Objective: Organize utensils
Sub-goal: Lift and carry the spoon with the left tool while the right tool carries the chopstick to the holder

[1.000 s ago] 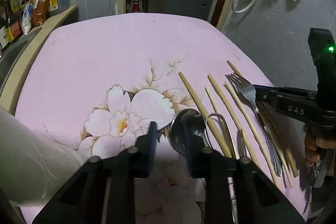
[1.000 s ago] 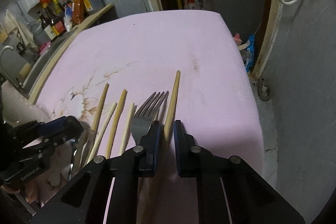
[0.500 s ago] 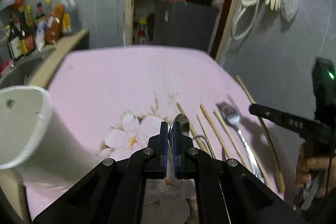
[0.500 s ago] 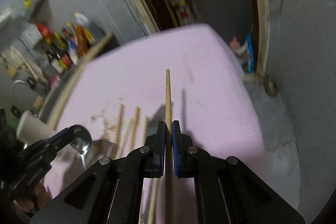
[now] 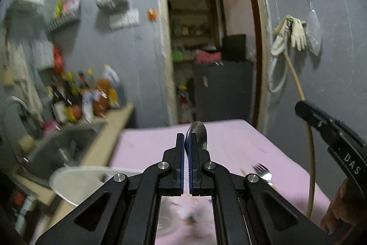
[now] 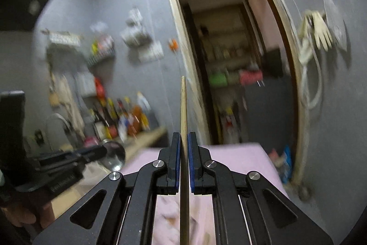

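My left gripper (image 5: 186, 141) is shut on a metal spoon (image 5: 197, 132), held up above the pink table (image 5: 146, 144); its bowl sticks out past the fingertips. The spoon also shows in the right wrist view (image 6: 114, 156), with the left gripper (image 6: 101, 150) at the left. My right gripper (image 6: 182, 141) is shut on a wooden chopstick (image 6: 183, 107) that points straight ahead and upward. In the left wrist view the chopstick (image 5: 298, 84) and right gripper (image 5: 302, 107) are at the right. A fork (image 5: 262, 171) lies on the table. A white utensil cup (image 5: 75, 180) stands at lower left.
A sink (image 5: 62, 141) and a counter with several sauce bottles (image 5: 87, 95) are to the left. An open doorway (image 5: 206, 49) is straight ahead behind the table. Gloves (image 5: 291, 33) and a hose hang on the grey wall at right.
Both grippers closed on their utensils, then lifted and tilted up off the table, so the views swing from the tabletop to the walls. The spoon and the chopstick rose with them.
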### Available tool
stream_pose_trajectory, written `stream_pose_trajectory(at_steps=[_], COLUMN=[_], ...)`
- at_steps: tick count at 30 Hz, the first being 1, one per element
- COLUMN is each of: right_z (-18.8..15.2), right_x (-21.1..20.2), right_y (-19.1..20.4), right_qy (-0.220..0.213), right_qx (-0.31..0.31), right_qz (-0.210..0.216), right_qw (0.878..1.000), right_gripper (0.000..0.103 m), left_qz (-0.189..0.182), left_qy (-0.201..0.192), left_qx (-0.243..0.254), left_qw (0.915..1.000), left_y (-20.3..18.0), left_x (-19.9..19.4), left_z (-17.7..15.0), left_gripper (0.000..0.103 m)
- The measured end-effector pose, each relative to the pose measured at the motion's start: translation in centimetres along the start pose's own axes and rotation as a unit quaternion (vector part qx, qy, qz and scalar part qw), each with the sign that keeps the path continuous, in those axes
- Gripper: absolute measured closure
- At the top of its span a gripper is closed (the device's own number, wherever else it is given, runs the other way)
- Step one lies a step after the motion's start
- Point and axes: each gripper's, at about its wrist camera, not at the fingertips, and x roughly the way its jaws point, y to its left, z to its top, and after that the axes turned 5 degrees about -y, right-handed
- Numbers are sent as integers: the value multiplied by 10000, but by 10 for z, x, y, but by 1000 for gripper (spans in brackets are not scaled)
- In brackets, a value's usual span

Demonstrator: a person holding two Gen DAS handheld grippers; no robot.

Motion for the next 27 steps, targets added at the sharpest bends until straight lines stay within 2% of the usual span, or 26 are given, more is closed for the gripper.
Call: stream_pose_trajectory(at_steps=[2,7,14,20,27], right_z=[5,16,20,9,-11], right_x=[5,18,48,66,84], right_y=[12,37,77,103,107], right_qy=[-319,-735,-1106,-1215,-1047], right_qx=[71,227,393,387,590], right_qz=[204,634,1095,1149,1197], right_qw=[9993,9950,9870,9852,9855], right_gripper=[99,99,99,99,99], left_qz=[264,935,1972,2532,2852], left_qy=[-169,-400,-482,-425,-251], left_qx=[91,221,181,-12,168], left_qw=[9995,9946,9790,9665,9580], left_y=[11,50,121,166,171], left_x=[-9,-26,-42,-43,-20], left_z=[8,16,16,7,-12], left_gripper=[102,102,102,102,102])
